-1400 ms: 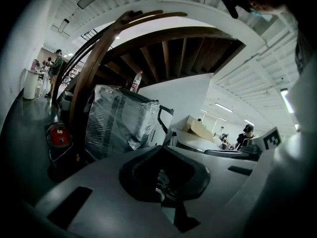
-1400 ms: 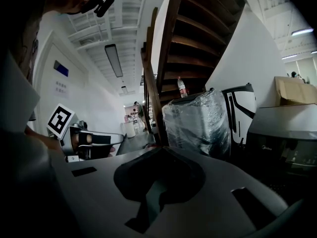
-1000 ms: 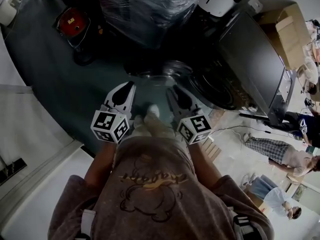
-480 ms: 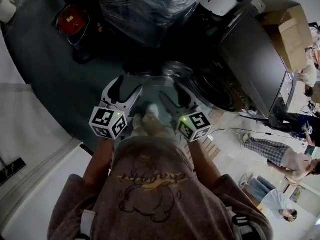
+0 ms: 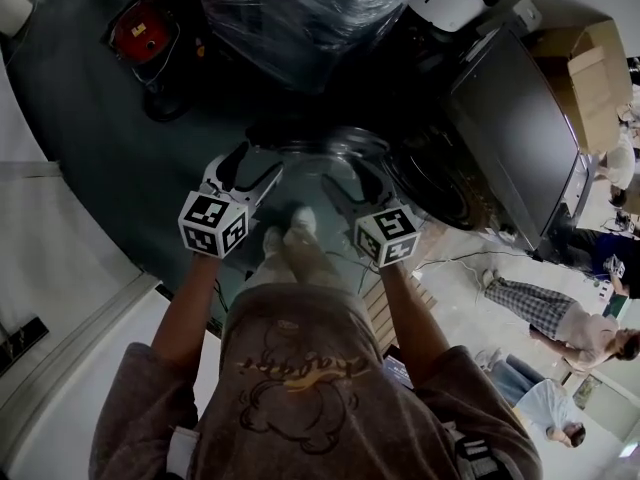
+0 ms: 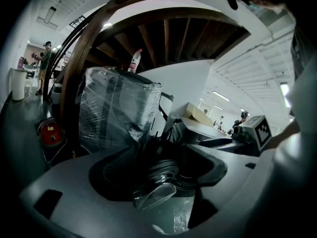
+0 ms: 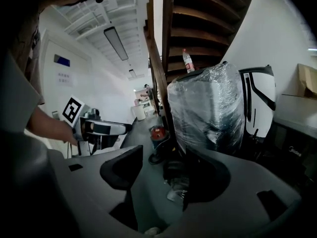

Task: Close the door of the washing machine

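The dark washing machine (image 5: 510,133) stands at the right of the head view, its drum opening (image 5: 440,183) facing left. Its round glass door (image 5: 325,153) hangs swung out, just beyond both grippers. My left gripper (image 5: 248,168) and right gripper (image 5: 355,180) are side by side in front of me; both have just opened and hold nothing. In the left gripper view the door (image 6: 156,195) shows low between the spread jaws of the left gripper (image 6: 163,171), apart from them. In the right gripper view the door (image 7: 178,190) is a pale glint beyond the right gripper (image 7: 166,176).
A large plastic-wrapped appliance (image 5: 300,8) stands behind the door, with a red round device (image 5: 140,33) on the dark floor to its left. A cardboard box (image 5: 590,78) lies past the washer. People (image 5: 560,318) are at the right. A white wall panel (image 5: 60,248) is at the left.
Both grippers went from shut to open. They moved forward and lower, towards the glass door.
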{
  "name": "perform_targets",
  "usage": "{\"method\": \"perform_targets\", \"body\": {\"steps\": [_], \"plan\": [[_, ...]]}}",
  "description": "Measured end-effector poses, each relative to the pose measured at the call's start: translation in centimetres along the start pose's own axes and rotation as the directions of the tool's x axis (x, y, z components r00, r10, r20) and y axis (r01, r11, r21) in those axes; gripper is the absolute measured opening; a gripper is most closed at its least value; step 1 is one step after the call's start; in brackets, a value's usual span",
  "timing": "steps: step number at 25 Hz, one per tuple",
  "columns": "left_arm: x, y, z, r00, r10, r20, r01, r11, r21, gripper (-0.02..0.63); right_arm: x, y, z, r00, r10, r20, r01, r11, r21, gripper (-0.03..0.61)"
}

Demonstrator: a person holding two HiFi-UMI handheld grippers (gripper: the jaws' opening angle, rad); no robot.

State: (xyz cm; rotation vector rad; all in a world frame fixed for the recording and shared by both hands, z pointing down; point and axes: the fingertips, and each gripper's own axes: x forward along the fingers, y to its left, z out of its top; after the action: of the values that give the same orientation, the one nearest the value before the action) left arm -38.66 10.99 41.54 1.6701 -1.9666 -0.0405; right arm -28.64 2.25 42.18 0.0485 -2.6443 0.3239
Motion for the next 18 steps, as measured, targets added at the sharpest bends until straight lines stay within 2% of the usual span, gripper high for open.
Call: {"method": "perform_targets", "body": {"steps": [9,18], "plan": [[5.9,3.6,-4.9,0.994,-0.024,-0.106,0.031,0.998,0.056,0.307,5.2,-4.8,-3.4,0.993,0.019,-0.117,-0.028,0.997,-0.073,0.241],[12.9,5.3,-9.8,0.98,-0.059,-0.188,0.074,0.994,0.076,0.308,9.7,-9.4,-7.4,0.97,0.049,-0.239,-0.091,0.982,-0.165,0.241]]}}
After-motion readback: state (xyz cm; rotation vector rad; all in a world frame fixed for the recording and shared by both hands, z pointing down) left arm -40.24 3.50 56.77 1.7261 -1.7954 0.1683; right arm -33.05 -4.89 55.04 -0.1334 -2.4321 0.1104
